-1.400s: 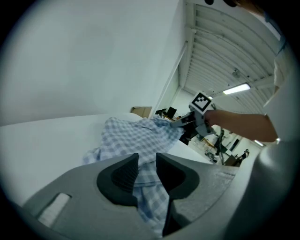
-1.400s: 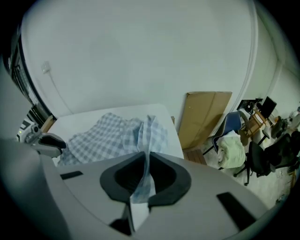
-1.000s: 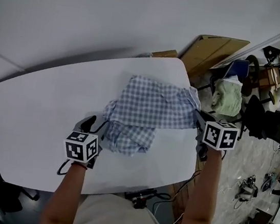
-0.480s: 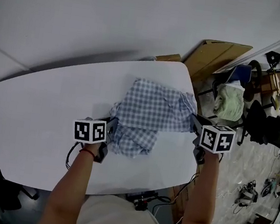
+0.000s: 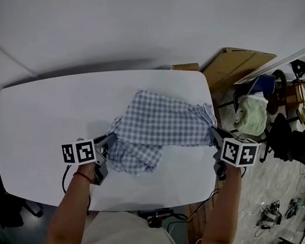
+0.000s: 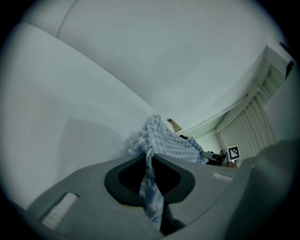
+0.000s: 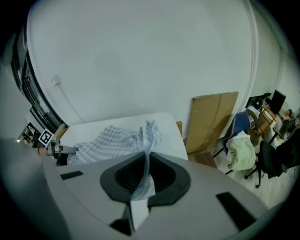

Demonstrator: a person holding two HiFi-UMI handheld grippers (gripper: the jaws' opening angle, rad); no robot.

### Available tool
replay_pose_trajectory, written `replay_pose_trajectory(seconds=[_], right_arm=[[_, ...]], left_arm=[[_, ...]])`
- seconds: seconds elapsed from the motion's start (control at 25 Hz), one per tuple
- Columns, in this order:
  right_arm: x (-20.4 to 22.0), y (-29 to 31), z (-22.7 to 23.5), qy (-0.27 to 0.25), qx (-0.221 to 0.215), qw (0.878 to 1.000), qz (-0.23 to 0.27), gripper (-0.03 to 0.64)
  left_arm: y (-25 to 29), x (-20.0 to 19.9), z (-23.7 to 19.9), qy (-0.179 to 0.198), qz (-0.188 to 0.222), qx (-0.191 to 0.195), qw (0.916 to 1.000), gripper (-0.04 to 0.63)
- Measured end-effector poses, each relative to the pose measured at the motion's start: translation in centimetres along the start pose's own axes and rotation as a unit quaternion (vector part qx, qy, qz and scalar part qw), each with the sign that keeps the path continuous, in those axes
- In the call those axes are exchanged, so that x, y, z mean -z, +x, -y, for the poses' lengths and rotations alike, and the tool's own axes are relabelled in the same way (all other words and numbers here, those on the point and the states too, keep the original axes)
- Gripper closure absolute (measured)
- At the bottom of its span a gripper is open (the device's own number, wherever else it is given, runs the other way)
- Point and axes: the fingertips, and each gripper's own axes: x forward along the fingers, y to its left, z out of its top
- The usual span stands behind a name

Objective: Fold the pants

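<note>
Lying across the right half of the white worktop (image 5: pixel 41 114), the checked pants (image 5: pixel 160 126) spread from the centre of the head view toward its right side. A bunched fold sags toward the lower centre.

The left gripper (image 5: pixel 109 139) sits at the lower left corner of the cloth, with its marker cube further to the lower left. Its jaws are closed on a thin strip of the fabric. In the left gripper view that strip runs up the middle between the 2 jaws and joins the rest of the pants just beyond them, at the centre of the frame.

The right gripper (image 5: pixel 214 133) is at the right edge of the worktop, and its jaws are clamped on the right end of the pants. In the right gripper view a twisted fold passes between the 2 jaws, and the cloth fans out to the left past them.

At the upper right of the head view a cardboard sheet (image 5: pixel 237 60) leans by the wall. A chair (image 5: pixel 253 113) draped with pale green cloth stands on the floor below it.
</note>
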Motion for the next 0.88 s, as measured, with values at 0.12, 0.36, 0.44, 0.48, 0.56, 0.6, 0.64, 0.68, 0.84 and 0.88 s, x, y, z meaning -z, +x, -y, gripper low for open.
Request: replay_pose_trajectory(seconds=[0.12,0.36,0.44,0.48,0.56,0.6,0.64,0.68,0.84,0.88], right_arm=[[0.3,0.3,-1.8,-0.01,-0.02,1.0,-0.01,0.578],[2.9,2.8,-8.4,-0.03,-0.076,0.996,-0.044,0.578],[3.6,3.2,-10.1,-0.026,-0.082,0.995,-0.049,0.578],[3.8,3.3,-10.6,-0.021,-0.083,0.995,-0.051,0.578],[4.0,3.1,-10.9,-0.012,-0.075,0.996,-0.053,0.58],[4.1,2.7,-10.6,-0.011,-0.065,0.996,-0.055,0.58],[4.2,2.2,-10.3,-0.011,-0.055,0.997,-0.057,0.58],[4.5,1.8,-10.1,-0.013,-0.049,0.997,-0.06,0.58],[4.8,1.0,-10.3,-0.033,-0.034,0.996,-0.071,0.58],[4.8,0.9,-10.3,-0.035,-0.027,0.997,-0.069,0.58]], left_arm=[[-3.7,0.2,-1.9,-0.003,-0.003,-0.006,1.0,0.557],[-11.0,0.8,-6.4,0.005,0.0,-0.046,0.9989,0.556],[-13.1,1.1,-7.5,0.0,0.003,-0.042,0.9991,0.555],[-13.9,1.3,-8.0,-0.002,0.003,-0.038,0.9993,0.555],[-15.1,1.8,-8.9,-0.006,0.0,-0.034,0.9994,0.555],[-15.6,2.2,-9.4,-0.007,-0.002,-0.036,0.9993,0.555],[-16.1,2.5,-9.8,-0.006,-0.004,-0.037,0.9993,0.556],[-16.5,2.7,-10.3,-0.006,-0.005,-0.037,0.9993,0.557],[-18.0,2.7,-11.7,-0.01,-0.003,-0.036,0.9993,0.561],[-18.6,2.7,-12.1,-0.011,0.001,-0.04,0.9991,0.563]])
